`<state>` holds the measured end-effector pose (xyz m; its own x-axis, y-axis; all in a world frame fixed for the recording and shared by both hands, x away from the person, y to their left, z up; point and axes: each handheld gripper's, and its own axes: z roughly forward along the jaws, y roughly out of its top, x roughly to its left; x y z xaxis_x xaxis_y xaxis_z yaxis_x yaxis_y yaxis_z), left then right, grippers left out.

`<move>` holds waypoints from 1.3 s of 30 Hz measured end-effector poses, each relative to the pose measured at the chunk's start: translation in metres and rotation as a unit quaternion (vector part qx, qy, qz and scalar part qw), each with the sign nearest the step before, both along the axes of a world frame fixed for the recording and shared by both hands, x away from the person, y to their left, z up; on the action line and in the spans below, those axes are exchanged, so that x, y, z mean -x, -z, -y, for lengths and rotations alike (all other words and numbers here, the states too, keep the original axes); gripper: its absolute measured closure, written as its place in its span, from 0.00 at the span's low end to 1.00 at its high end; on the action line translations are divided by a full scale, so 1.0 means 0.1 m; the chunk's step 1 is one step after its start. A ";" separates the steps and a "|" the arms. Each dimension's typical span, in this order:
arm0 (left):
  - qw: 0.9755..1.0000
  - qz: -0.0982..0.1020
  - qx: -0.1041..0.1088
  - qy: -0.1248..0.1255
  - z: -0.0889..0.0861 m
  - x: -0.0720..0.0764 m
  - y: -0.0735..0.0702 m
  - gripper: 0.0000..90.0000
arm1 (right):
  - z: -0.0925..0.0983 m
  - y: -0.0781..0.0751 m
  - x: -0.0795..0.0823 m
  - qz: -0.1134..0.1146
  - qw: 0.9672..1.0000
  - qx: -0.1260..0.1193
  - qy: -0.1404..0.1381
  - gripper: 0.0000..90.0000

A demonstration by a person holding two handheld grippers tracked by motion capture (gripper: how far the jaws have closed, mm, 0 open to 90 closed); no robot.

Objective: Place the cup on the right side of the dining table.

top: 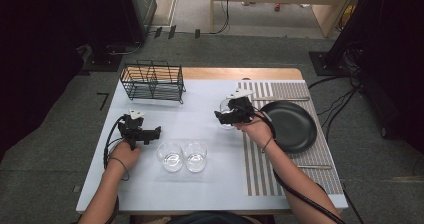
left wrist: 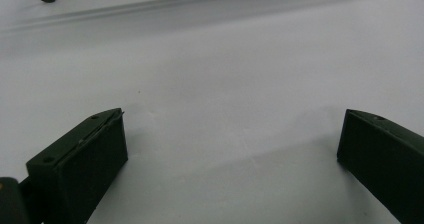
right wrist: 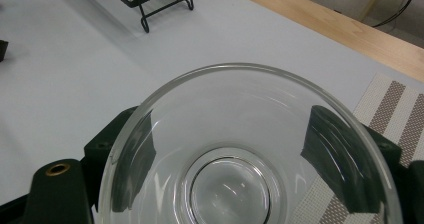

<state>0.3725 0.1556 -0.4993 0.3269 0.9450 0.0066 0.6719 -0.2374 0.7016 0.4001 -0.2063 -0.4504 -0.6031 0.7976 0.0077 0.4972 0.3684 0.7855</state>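
A: Start big. What's on the bench (top: pixel 150 184)?

B: A white sheet covers most of it. A wire rack (top: pixel 152 81) stands at eleven o'clock, a striped mat (top: pixel 260 174) lies at three with a black plate (top: pixel 292 126) on it. I'd say it's a place setting being laid, so the plate sits ready.

A: And the glasses?

B: Two clear tumblers (top: pixel 182 156) wait side by side at six o'clock, touching or nearly so. A third, the held glass (right wrist: pixel 250 149), is just left of the plate, near centre.

A: Held how?

B: The right gripper (top: pixel 235 111) has its fingers (right wrist: pixel 120 159) clenched on the outside of the bowl, one each side, probably to keep it upright.

A: How does it look?

B: Clear, round-bellied, thick base, empty.

A: The other hand?

B: The left gripper (top: pixel 150 133) rests at nine o'clock, fingers (left wrist: pixel 85 159) released wide over bare sheet, likely waiting.
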 end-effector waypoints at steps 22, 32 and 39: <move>1.000 0.001 -0.001 -0.001 0.00 0.00 0.00 0.00 | 0.04 0.01 -0.08 0.006 1.000 0.000 0.017 0.21; 1.000 0.001 -0.001 -0.001 0.00 0.00 0.00 0.00 | 0.07 0.02 -0.11 0.009 0.999 -0.004 0.030 0.21; 1.000 0.000 -0.001 -0.001 0.00 0.00 0.00 0.00 | 0.10 0.03 -0.14 0.009 0.999 -0.005 0.037 0.21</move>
